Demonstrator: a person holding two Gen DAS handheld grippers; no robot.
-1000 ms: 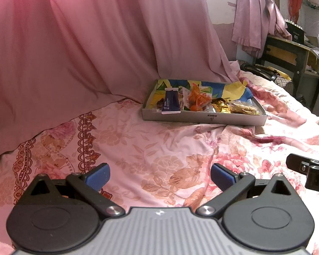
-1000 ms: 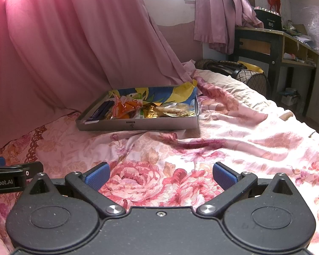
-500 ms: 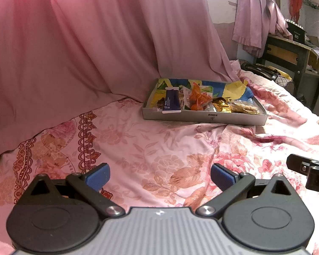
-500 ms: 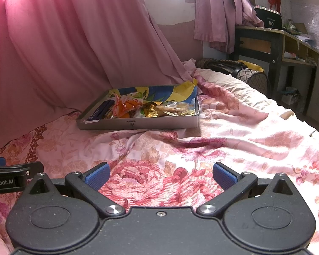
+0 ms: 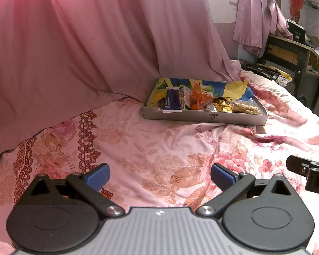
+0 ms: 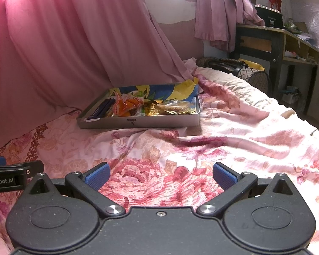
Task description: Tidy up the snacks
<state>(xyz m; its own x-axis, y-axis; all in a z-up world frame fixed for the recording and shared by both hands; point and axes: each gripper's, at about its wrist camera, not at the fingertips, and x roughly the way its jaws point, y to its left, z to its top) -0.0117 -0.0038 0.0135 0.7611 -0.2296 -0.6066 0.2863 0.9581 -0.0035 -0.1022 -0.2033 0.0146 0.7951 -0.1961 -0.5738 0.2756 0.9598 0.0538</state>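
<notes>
A shallow grey cardboard box [image 5: 204,118] [image 6: 138,124] lies on the floral bed sheet and holds several snacks. Inside are a dark blue packet [image 5: 171,103] [image 6: 102,110], an orange packet [image 5: 198,98] [image 6: 125,104], gold wrappers [image 5: 220,106] [image 6: 152,108] and a clear bag of biscuits [image 5: 244,107] [image 6: 172,107]. My left gripper [image 5: 159,177] is open and empty, well short of the box. My right gripper [image 6: 160,175] is also open and empty, low over the sheet. Each gripper shows at the edge of the other's view.
A pink curtain [image 5: 85,53] hangs along the left and behind the box. The floral sheet [image 6: 234,140] spreads to the right, rumpled near the box. A dark wooden desk [image 6: 272,46] and a mesh basket [image 6: 253,76] stand past the bed's far end.
Both views have shifted very slightly; the box sits a touch higher in the left wrist view. Both grippers stay open and empty.
</notes>
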